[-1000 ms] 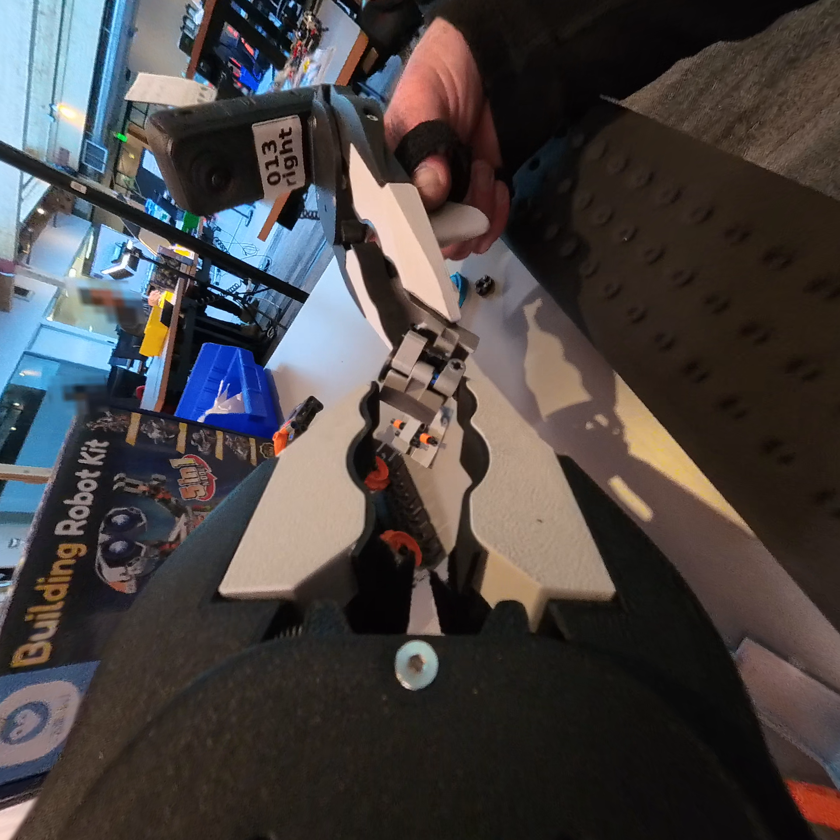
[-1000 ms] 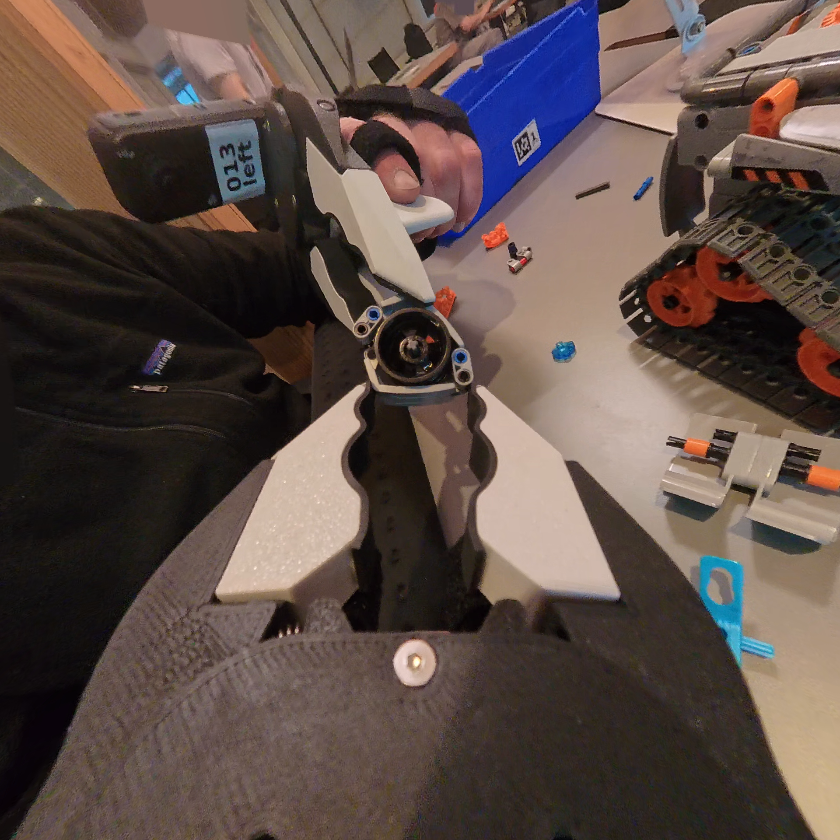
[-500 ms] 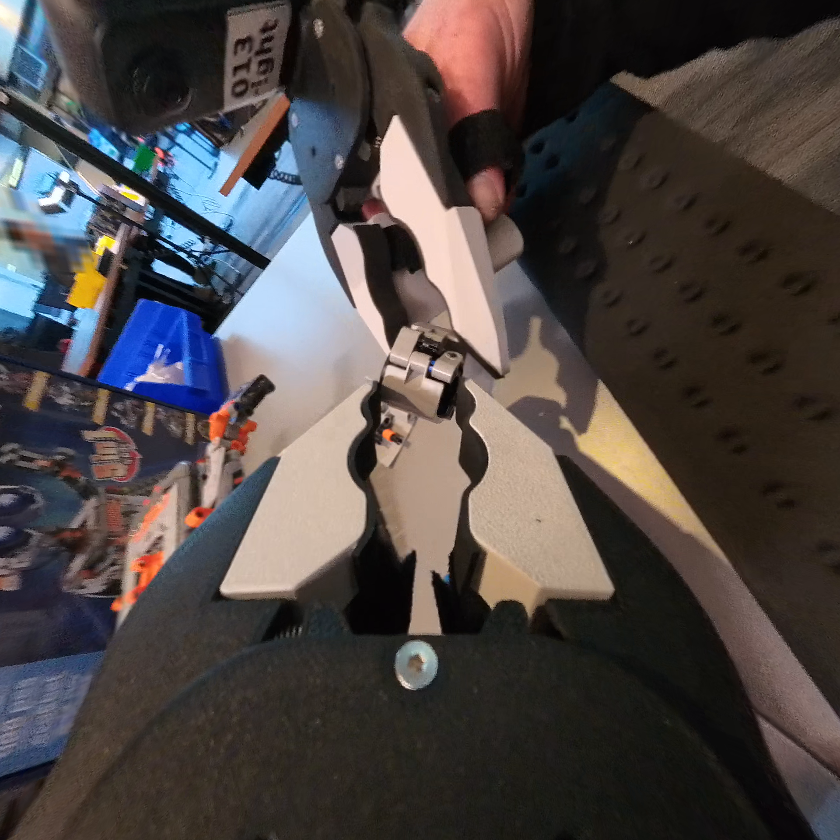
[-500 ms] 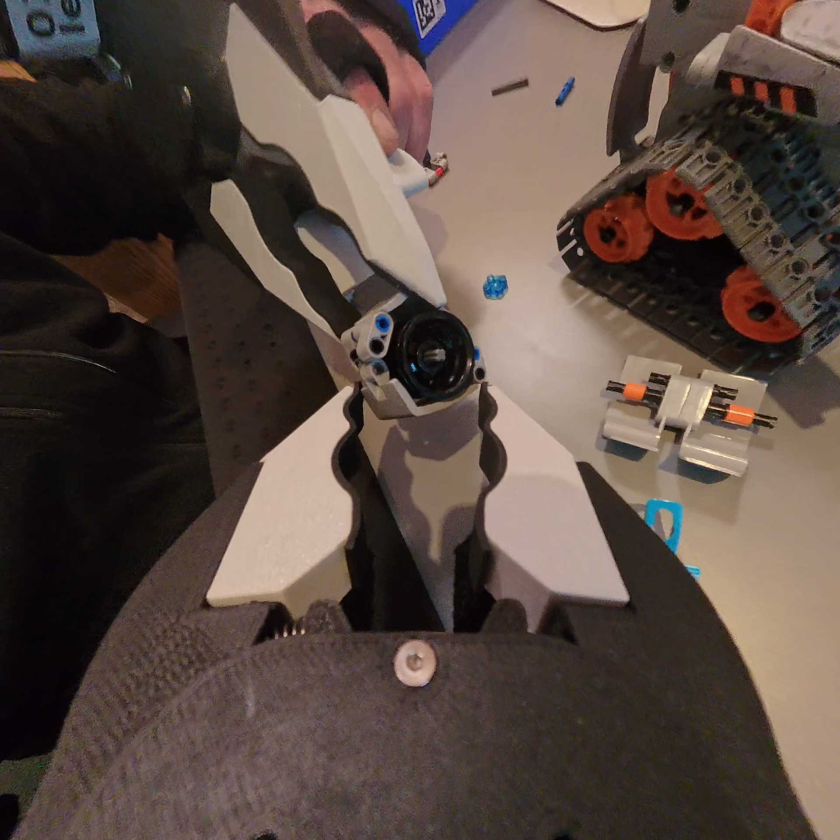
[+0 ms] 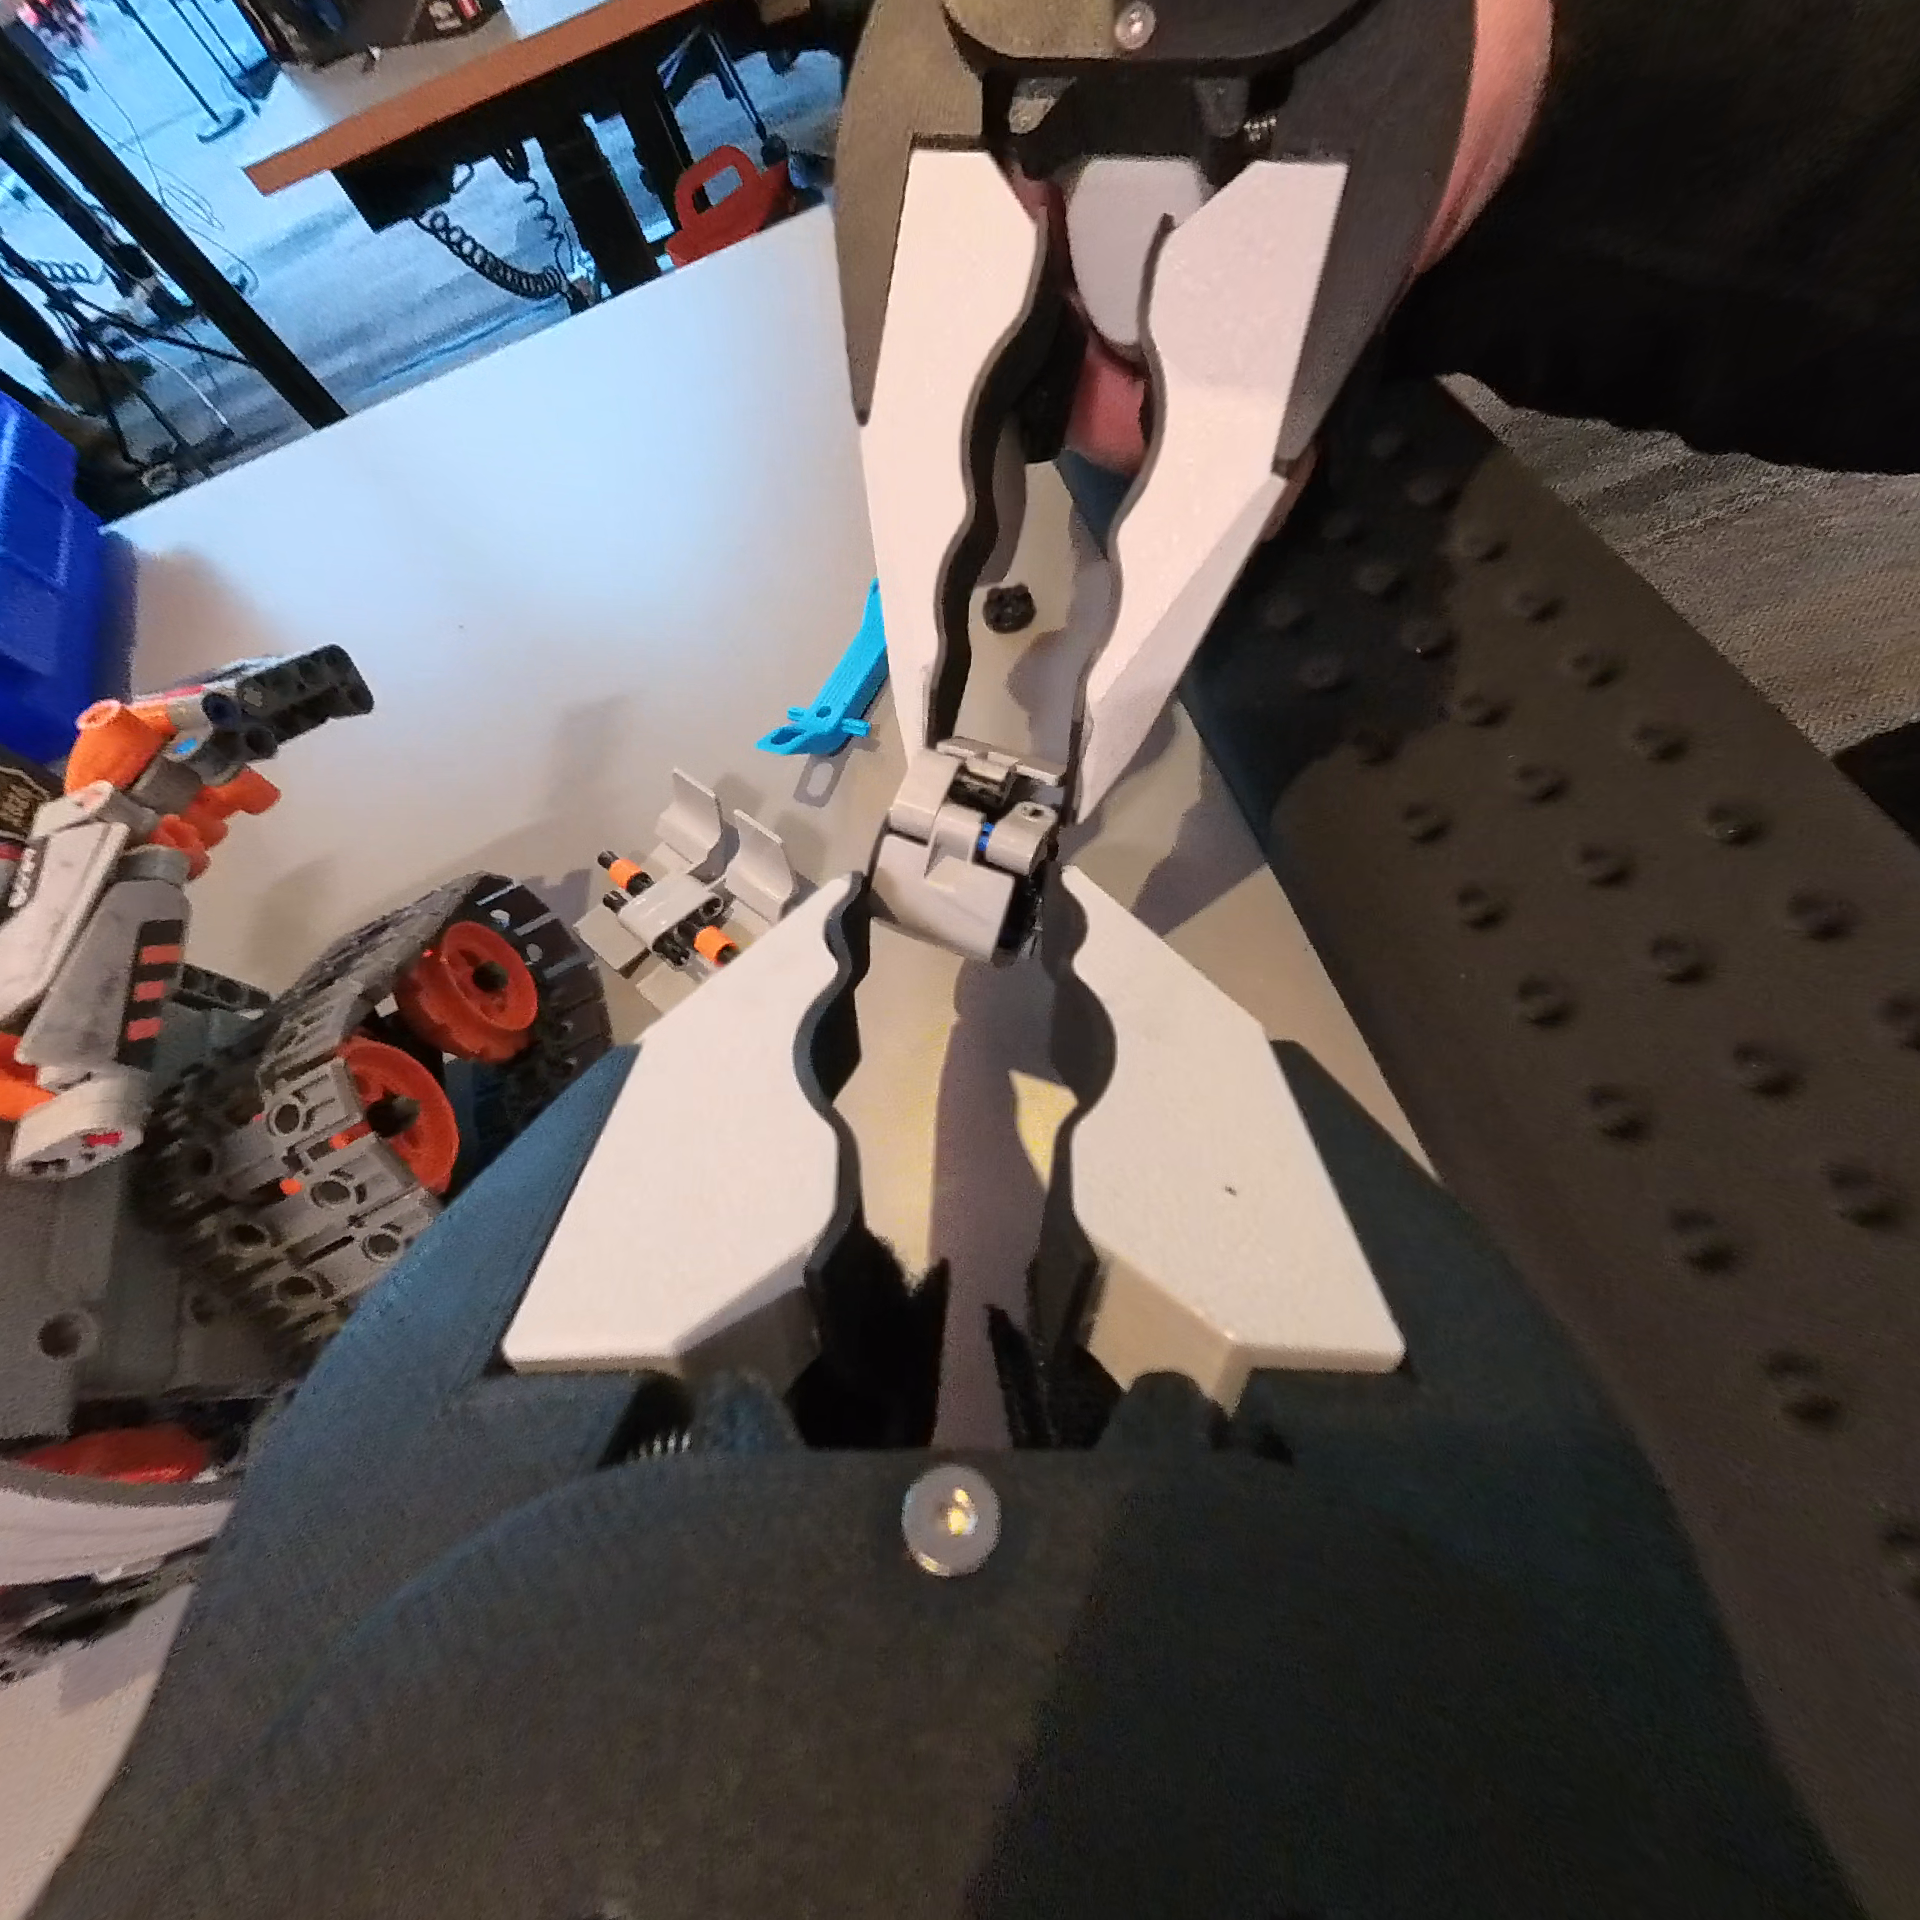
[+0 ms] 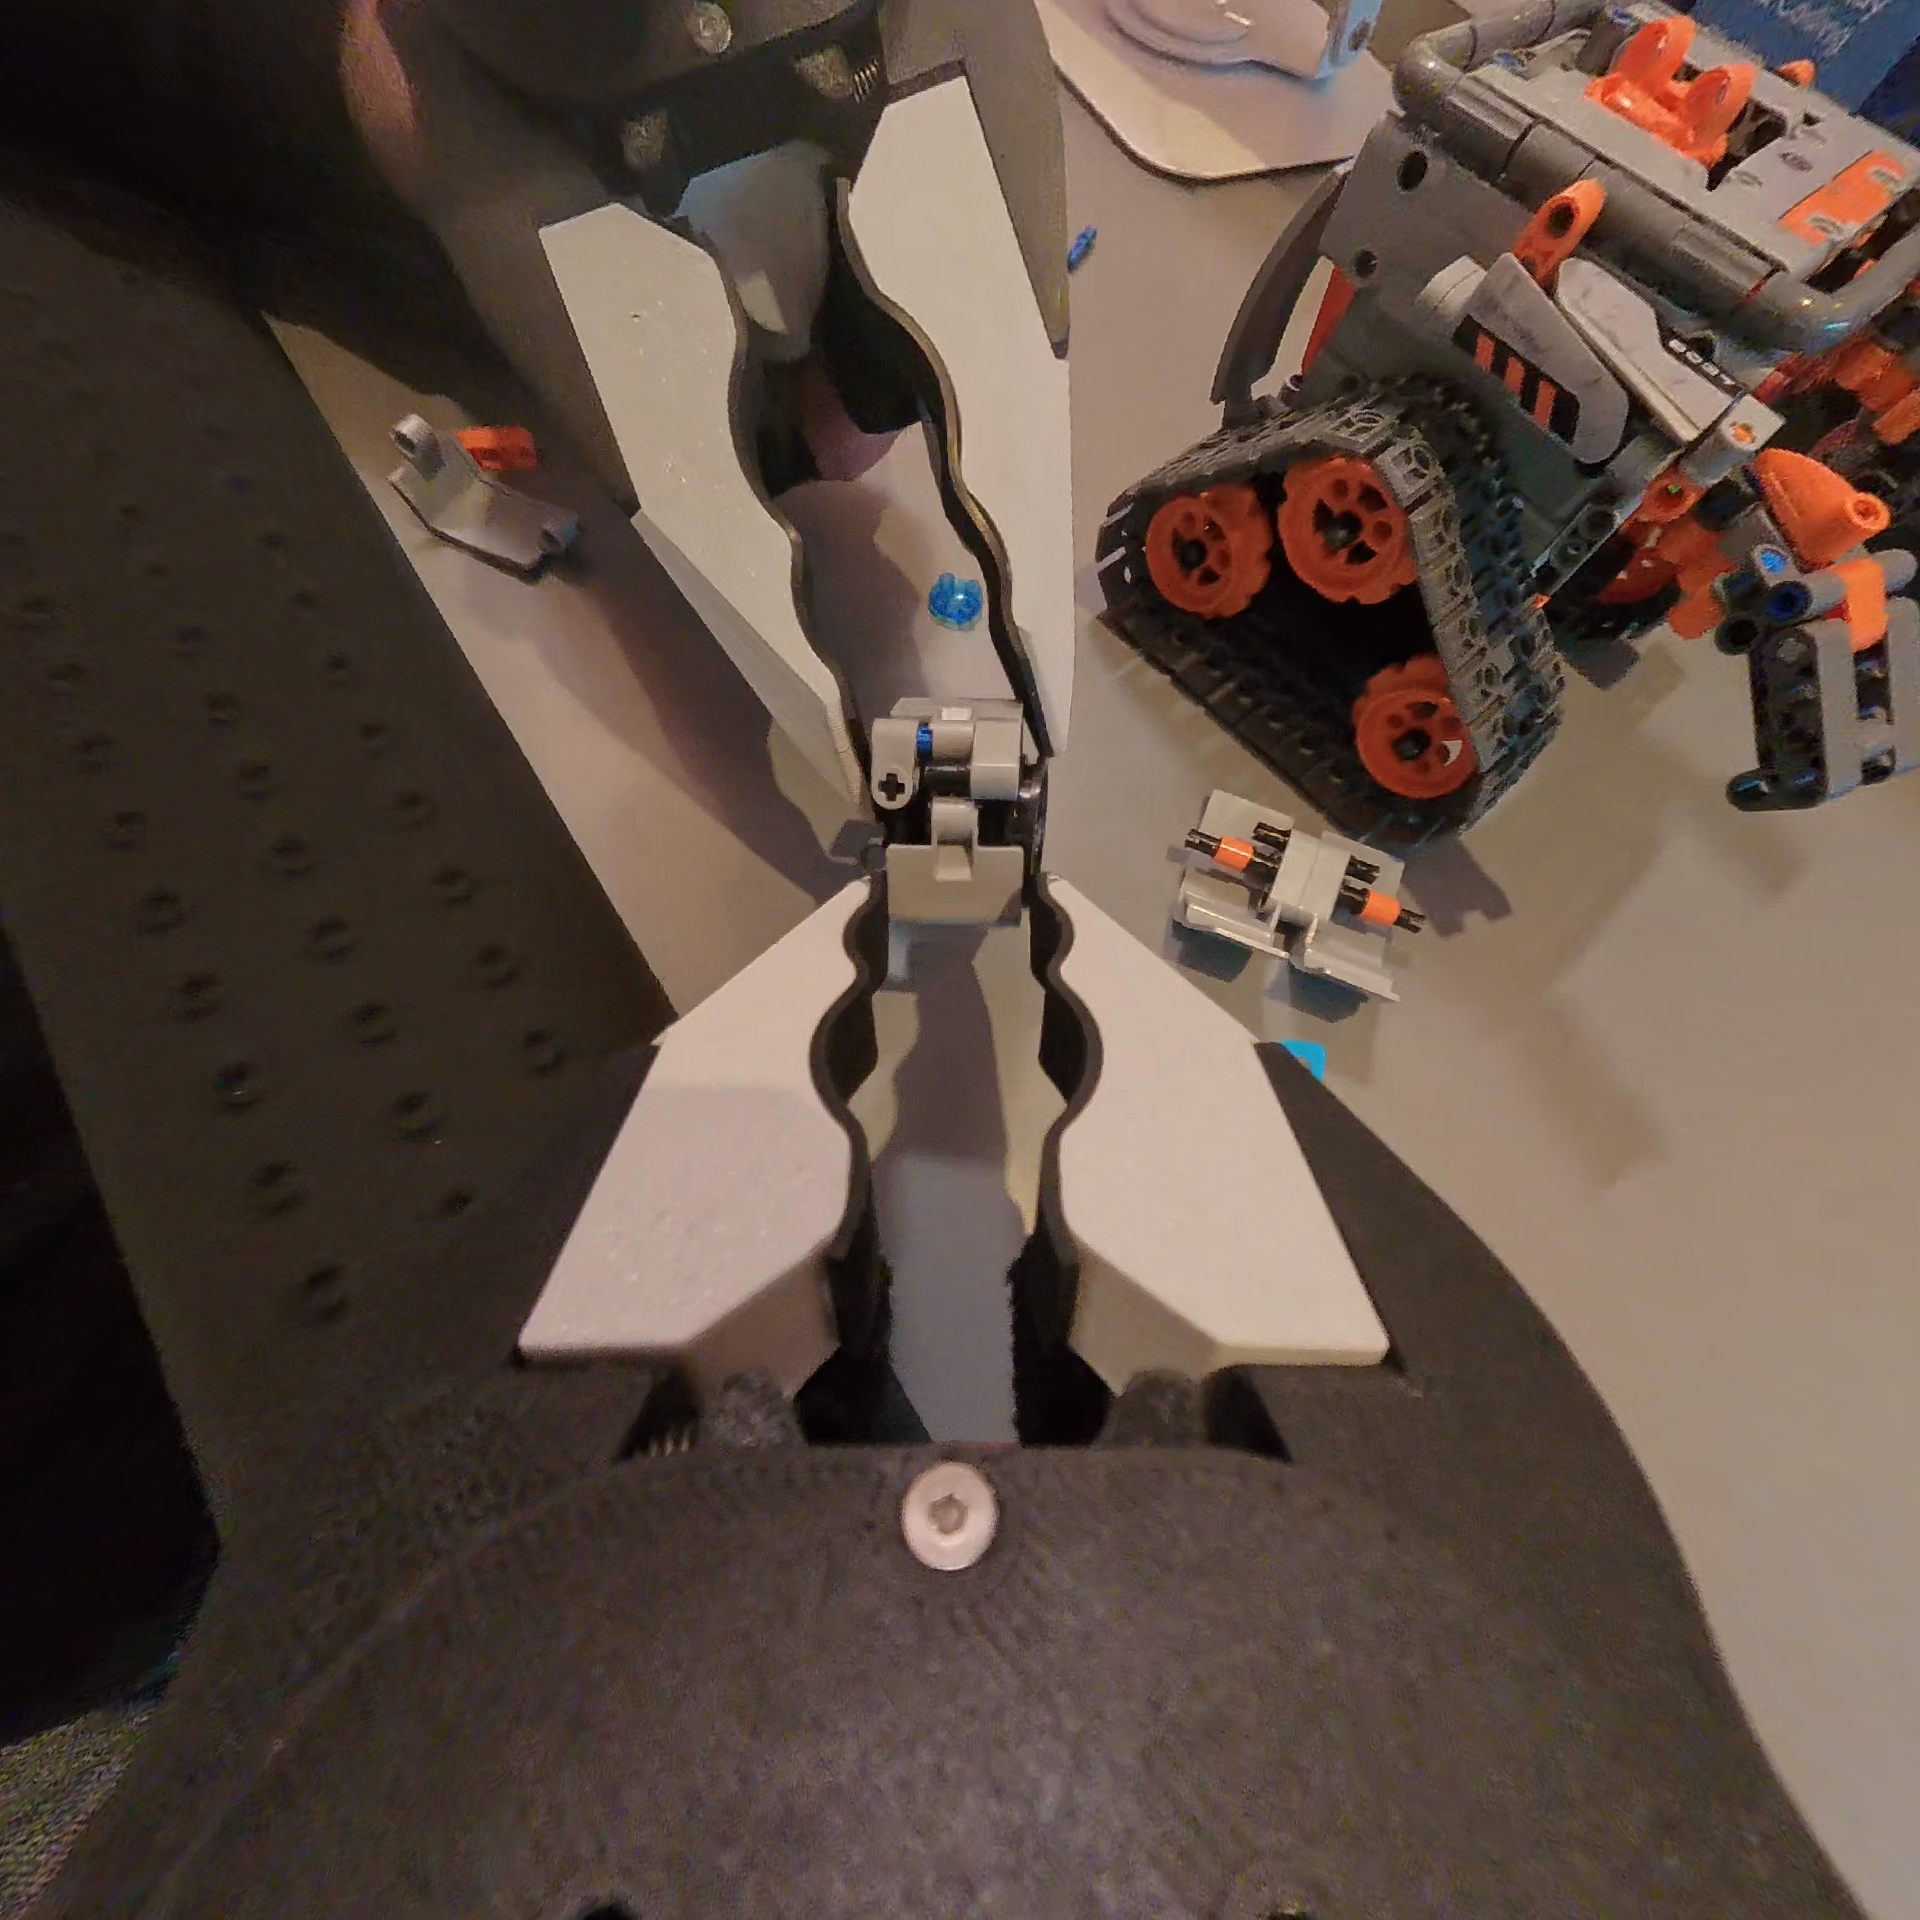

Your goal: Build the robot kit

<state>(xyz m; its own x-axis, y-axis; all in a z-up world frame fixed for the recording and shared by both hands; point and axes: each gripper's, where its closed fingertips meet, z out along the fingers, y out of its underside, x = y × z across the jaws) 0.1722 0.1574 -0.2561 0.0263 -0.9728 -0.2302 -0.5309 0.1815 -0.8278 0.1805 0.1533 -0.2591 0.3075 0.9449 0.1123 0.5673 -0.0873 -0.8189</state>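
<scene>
Above the tabletop point(image 6: 1558, 1039), my left gripper point(image 5: 951, 894) and right gripper point(image 6: 951, 894) both clenched one small grey brick assembly point(image 6: 951, 821), jaws tip to tip; no legible writing.

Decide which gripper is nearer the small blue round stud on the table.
Left. The blue stud shows through the gap between the left gripper's fingers; the right gripper sits farther back, beyond the grey assembly both grip.
</scene>
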